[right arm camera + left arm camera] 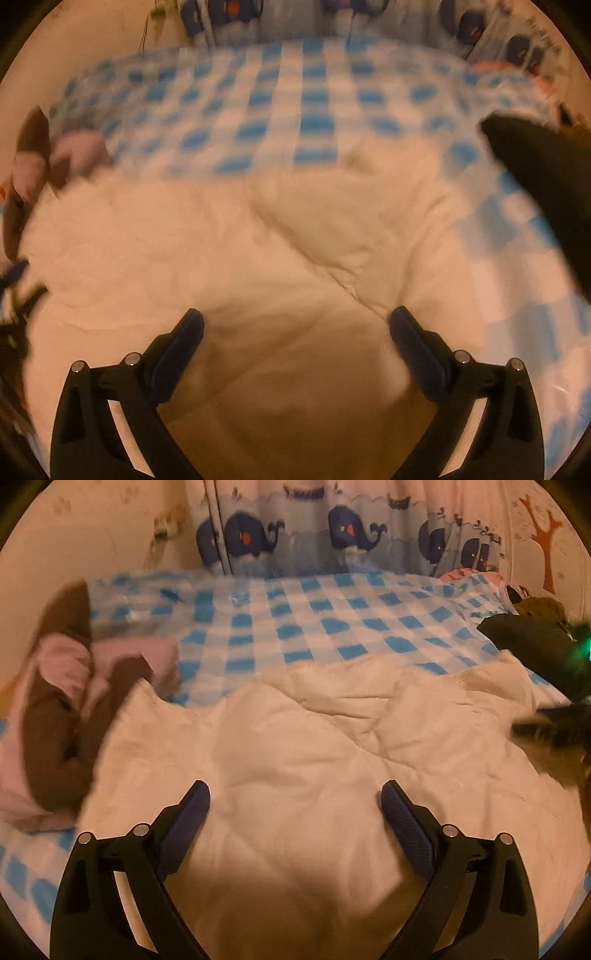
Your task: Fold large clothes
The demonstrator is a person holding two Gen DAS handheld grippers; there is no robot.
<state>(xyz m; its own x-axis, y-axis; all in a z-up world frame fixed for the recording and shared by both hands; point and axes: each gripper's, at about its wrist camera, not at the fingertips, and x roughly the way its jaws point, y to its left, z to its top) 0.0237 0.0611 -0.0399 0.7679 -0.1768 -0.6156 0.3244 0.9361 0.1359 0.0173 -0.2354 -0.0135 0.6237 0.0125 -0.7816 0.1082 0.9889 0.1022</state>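
Both grippers hang over the bed with their jaws spread wide and nothing between them. Seen from its own camera, the left gripper [295, 797] is above the near part of a white padded garment [314, 738], which lies rumpled on the blue and white checked sheet [295, 613]. The right gripper [295, 325] is likewise released, above the same white garment [221, 240], where a long diagonal seam runs down toward its right finger [417, 350]; whether either gripper touches the cloth cannot be told.

The garment covers the near half of the bed and its far edge ends about midway across the sheet. At the left edge, a heap of pink and brown clothes [62, 701] sits just beside the white garment, seemingly overlapping its corner. On the right, a dark piece of clothing [535, 646] lies at the sheet's edge, touching the garment's far right corner. Behind the bed hangs a curtain with blue whales [332, 528]. The right wrist view is blurred, so fine folds there are hard to read
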